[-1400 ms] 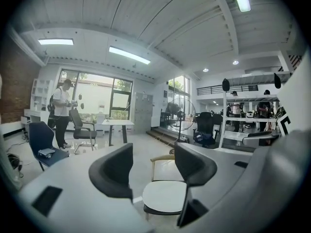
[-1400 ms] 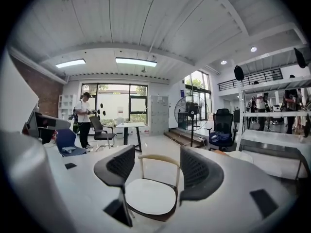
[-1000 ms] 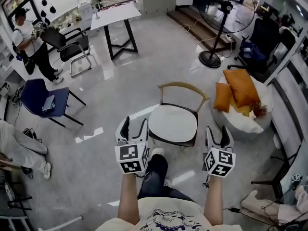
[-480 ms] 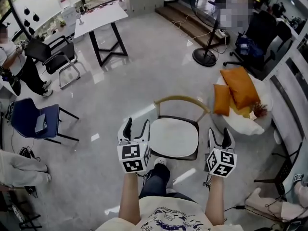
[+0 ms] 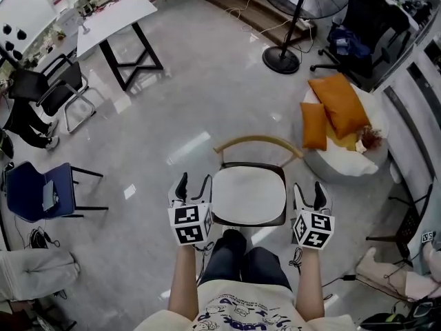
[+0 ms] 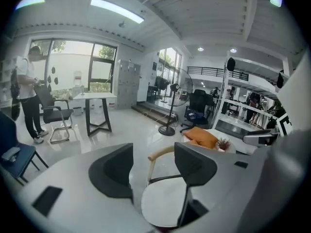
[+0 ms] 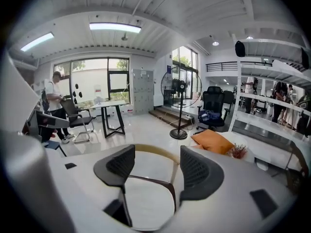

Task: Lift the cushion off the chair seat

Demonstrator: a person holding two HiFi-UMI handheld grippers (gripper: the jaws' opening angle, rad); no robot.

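Note:
A white cushion [image 5: 249, 194] lies flat on the seat of a dark chair with a curved wooden back [image 5: 256, 143], right in front of me. My left gripper [image 5: 191, 183] is open just off the cushion's left edge. On the opposite side my right gripper [image 5: 309, 191] is open too, by the seat's right edge. Neither touches the cushion. In the left gripper view the cushion [image 6: 163, 204] shows between and below the jaws. The right gripper view looks over the cushion [image 7: 148, 198] and the chair's back rail [image 7: 155, 151].
A round white seat [image 5: 344, 156] with orange pillows [image 5: 337, 105] stands close to the chair's right. A standing fan [image 5: 282, 55] and a black office chair are farther back. A white table [image 5: 114, 25], a black chair and a blue chair [image 5: 38, 192] stand left.
The view has moved closer and over the chair, which now sits lower and centred. Both grippers stay open and have closed in on the seat's two sides.

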